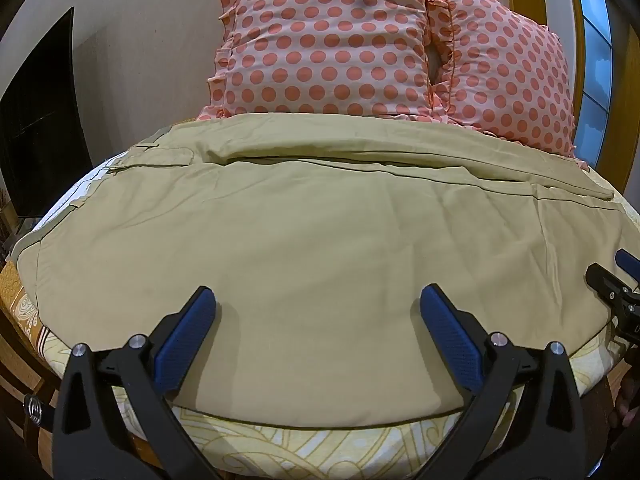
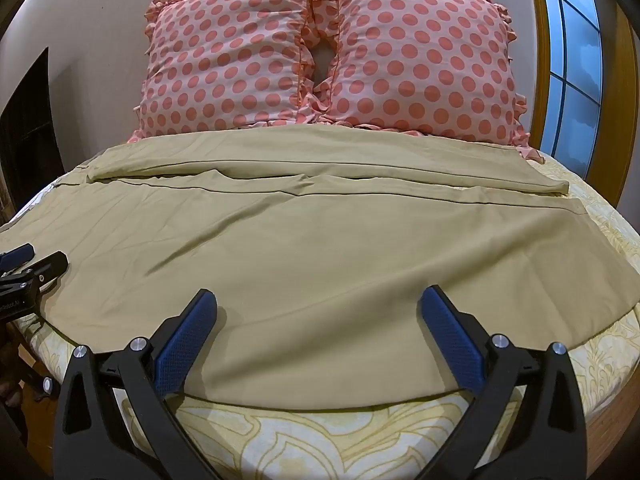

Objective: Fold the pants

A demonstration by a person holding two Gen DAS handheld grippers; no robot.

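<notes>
Pants (image 1: 320, 248) lie on the bed (image 1: 320, 448), pillows (image 1: 328, 40) behind.

White lettering on the left tool (image 2: 28, 262) reads partly "Robot.AI".

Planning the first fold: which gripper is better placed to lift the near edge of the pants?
Neither clearly. Left gripper and right gripper are both open over the khaki pants, close to their near edge. Left is toward the waistband end, right toward the leg cuffs; lifting together looks best.
</notes>
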